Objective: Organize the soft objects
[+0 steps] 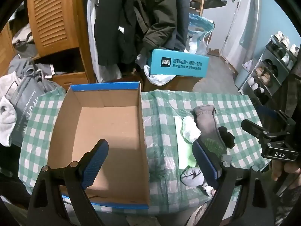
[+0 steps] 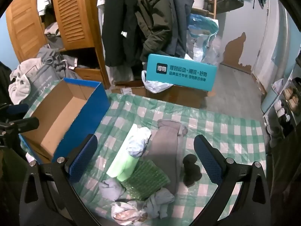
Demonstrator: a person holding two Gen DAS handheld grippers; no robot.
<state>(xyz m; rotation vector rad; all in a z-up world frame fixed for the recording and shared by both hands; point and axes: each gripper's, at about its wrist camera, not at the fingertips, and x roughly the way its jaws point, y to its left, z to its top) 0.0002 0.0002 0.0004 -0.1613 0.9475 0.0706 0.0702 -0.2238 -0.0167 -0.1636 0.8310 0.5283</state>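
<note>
One grey sock, one black sock ball and one pale green roll are lying on the checked surface, beside one open box. Both claws, left and right, are hanging wide apart, gripping nothing.

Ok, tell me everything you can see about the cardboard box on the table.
The box is an open, lidless shoe-type carton: blue outside, plain brown cardboard inside, and empty. It sits upright on the checked tablecloth, left of the pile of soft things, and nothing grips it. The open left gripper hovers over its near end.
</note>
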